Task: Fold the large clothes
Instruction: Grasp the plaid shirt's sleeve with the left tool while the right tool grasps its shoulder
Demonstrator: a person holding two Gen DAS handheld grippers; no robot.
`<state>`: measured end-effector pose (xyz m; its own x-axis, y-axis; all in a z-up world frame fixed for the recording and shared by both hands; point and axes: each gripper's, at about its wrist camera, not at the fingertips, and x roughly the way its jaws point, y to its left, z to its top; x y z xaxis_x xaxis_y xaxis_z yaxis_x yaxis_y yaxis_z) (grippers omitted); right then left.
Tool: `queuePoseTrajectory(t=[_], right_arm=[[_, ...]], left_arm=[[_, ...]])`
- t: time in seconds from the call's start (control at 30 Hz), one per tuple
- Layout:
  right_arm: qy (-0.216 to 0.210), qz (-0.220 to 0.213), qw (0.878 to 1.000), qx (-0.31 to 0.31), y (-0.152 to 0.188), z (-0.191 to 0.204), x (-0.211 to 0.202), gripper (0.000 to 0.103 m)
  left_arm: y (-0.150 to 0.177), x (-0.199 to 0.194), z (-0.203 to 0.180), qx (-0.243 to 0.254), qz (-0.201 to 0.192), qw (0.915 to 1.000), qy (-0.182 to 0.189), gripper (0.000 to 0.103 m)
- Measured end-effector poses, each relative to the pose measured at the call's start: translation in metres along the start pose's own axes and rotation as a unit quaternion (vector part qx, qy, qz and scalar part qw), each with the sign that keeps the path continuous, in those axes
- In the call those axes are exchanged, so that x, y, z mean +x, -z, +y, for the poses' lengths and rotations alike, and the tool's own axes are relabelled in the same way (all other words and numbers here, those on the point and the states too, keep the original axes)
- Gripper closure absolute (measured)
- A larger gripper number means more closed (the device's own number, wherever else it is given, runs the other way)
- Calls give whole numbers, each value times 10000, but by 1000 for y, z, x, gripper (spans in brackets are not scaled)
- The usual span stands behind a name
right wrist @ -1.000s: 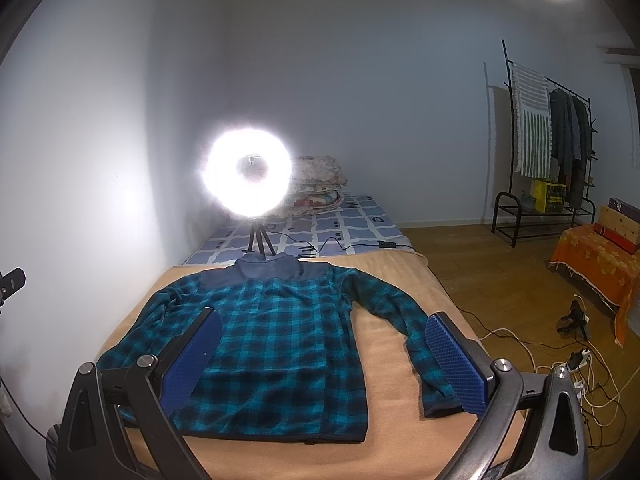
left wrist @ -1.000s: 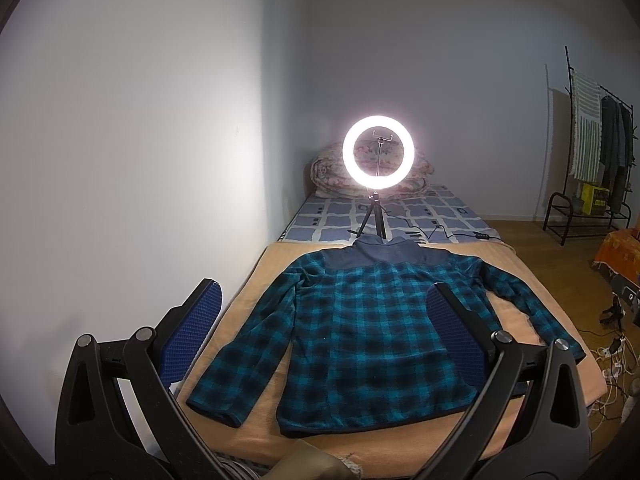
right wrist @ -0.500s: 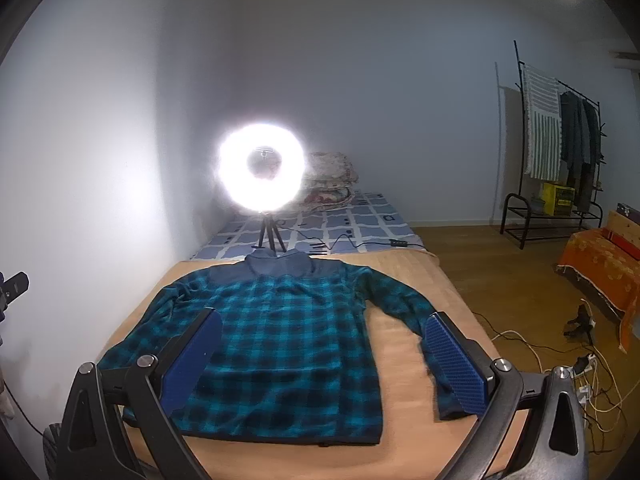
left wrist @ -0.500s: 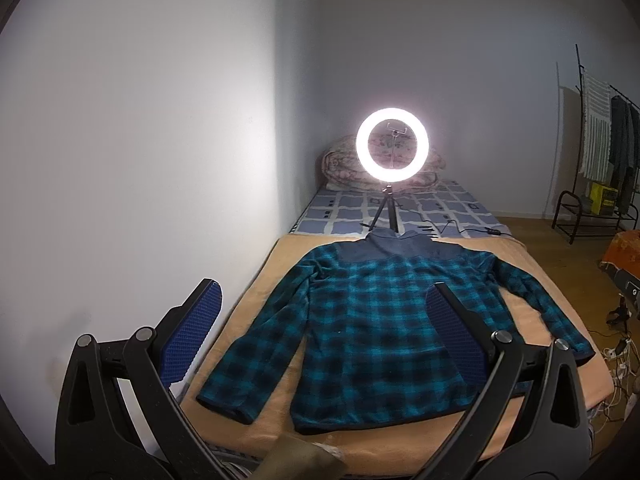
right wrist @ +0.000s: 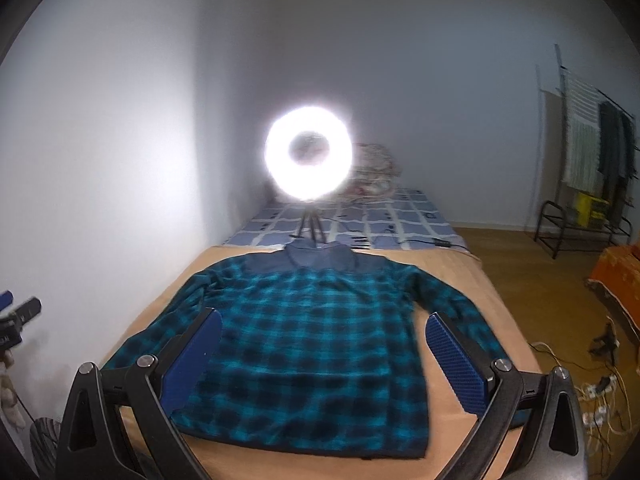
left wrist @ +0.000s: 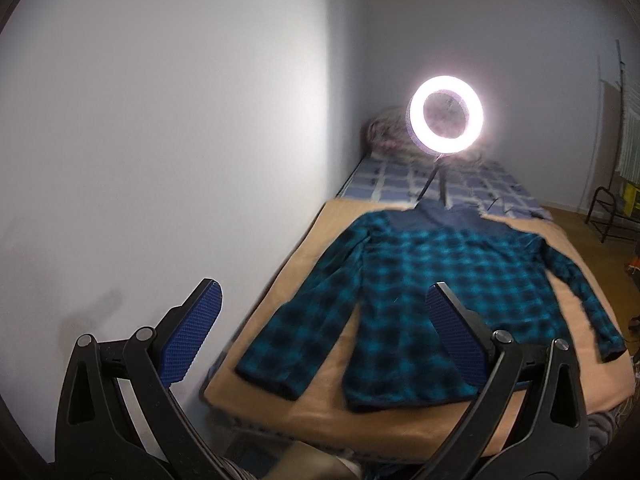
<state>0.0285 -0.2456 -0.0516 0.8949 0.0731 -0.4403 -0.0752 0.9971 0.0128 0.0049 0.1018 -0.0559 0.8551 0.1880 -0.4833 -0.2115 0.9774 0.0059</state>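
A teal and black plaid shirt (left wrist: 432,280) with a dark blue yoke lies flat and spread out on a tan blanket (left wrist: 320,404) on the bed, both sleeves out to the sides. It also shows in the right wrist view (right wrist: 320,340). My left gripper (left wrist: 320,320) is open and empty, held above the bed's near left corner, short of the shirt's left sleeve. My right gripper (right wrist: 324,344) is open and empty, held above the shirt's hem. The left gripper's tip (right wrist: 16,316) shows at the left edge of the right wrist view.
A lit ring light (right wrist: 308,156) on a small tripod stands behind the collar on a blue checked sheet (right wrist: 380,220). A white wall (left wrist: 160,140) runs along the bed's left side. A clothes rack (right wrist: 592,168), an orange-covered box (right wrist: 620,276) and floor cables (right wrist: 596,392) are at the right.
Both grippers have swung: the left view has turned toward the wall and the bed's left corner, the right view has moved nearer over the shirt. Both stay open. The shirt has not moved.
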Motion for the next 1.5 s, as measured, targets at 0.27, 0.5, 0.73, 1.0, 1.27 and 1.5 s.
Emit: queuePoseTrajectory(t=[0.27,0.5,0.73,1.0,1.27,1.5], right_arm=[[-1362,286,9903,16,1,53,71,5],[-2379,1343,9610,-427,21,122,154,28],[-3089,2504,9174,-121,50,176,239,45],[-3434,3572,8677,389,80,233,339,58],[-3080,4120,8536,816,93,256,428,60],[-2953,4323,8494,671,102,277,454,65]], left_arm=[[42,29,45,-247,541,9979,-249,16],[76,55,74,-781,1129,9905,88,48],[106,83,87,-1205,1649,9774,546,69],[136,142,99,-2068,2237,9475,970,69],[155,191,105,-2307,2490,9366,871,69],[163,214,110,-2425,2592,9314,810,69]])
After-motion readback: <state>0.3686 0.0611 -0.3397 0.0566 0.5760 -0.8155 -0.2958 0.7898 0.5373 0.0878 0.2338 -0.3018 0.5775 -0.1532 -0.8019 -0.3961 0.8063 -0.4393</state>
